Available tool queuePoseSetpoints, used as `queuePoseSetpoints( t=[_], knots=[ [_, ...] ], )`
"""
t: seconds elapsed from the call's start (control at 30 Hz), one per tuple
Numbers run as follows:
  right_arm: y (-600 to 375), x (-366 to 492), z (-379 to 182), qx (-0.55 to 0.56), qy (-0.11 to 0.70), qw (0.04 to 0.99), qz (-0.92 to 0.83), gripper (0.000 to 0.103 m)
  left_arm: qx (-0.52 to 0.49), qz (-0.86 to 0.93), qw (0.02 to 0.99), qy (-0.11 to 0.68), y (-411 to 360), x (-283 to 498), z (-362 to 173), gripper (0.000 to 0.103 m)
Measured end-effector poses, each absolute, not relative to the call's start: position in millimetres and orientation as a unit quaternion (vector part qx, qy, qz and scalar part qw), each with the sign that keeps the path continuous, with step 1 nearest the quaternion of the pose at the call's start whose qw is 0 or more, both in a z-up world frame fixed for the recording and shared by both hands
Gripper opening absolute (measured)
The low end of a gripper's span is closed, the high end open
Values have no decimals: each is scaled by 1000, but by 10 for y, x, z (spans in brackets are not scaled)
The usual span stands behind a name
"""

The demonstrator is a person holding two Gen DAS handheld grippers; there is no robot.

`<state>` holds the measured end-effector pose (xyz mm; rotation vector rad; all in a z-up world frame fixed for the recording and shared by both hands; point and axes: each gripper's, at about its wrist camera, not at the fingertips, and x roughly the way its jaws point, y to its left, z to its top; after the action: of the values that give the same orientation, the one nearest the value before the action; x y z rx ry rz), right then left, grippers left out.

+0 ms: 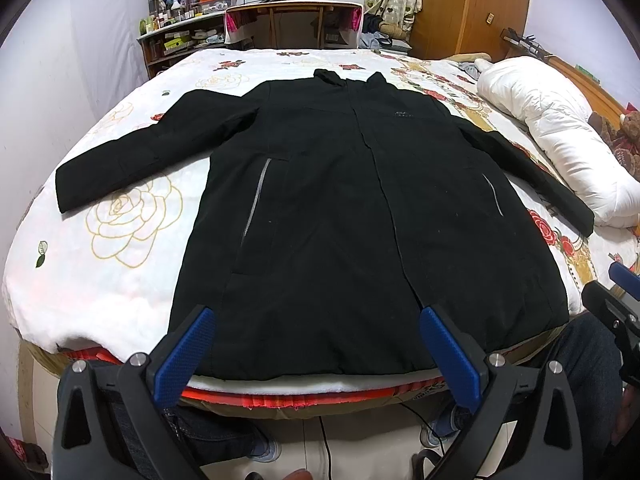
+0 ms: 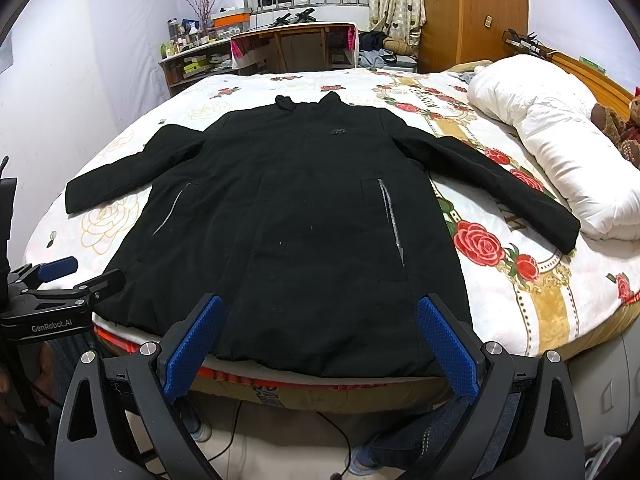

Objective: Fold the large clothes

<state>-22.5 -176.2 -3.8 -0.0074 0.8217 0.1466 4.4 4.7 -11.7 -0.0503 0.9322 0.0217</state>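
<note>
A long black coat (image 1: pixel 340 216) (image 2: pixel 288 224) lies flat and face up on the bed, collar away from me, both sleeves spread out to the sides, hem at the near edge. My left gripper (image 1: pixel 316 332) hovers open just above the hem with nothing between its blue pads. My right gripper (image 2: pixel 320 328) is also open and empty over the hem, further to the right. Each gripper shows at the edge of the other's view: the right one (image 1: pixel 616 300), the left one (image 2: pixel 60 276).
The bed has a white quilt with red roses (image 2: pixel 480 240). A rolled white duvet (image 1: pixel 560 140) lies along the right side by the right sleeve, with stuffed toys (image 2: pixel 624 128) behind. A desk, shelves and wardrobe stand beyond. A person's legs and shoes and cables are on the floor below.
</note>
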Motion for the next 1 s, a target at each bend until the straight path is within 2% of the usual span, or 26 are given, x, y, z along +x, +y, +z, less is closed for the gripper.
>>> queuePoseSetpoints(
  t=[1.0],
  knots=[
    [-1718, -2, -87, -1, 408, 909, 83, 98, -32, 17, 886, 463, 169, 220, -248, 103]
  ],
)
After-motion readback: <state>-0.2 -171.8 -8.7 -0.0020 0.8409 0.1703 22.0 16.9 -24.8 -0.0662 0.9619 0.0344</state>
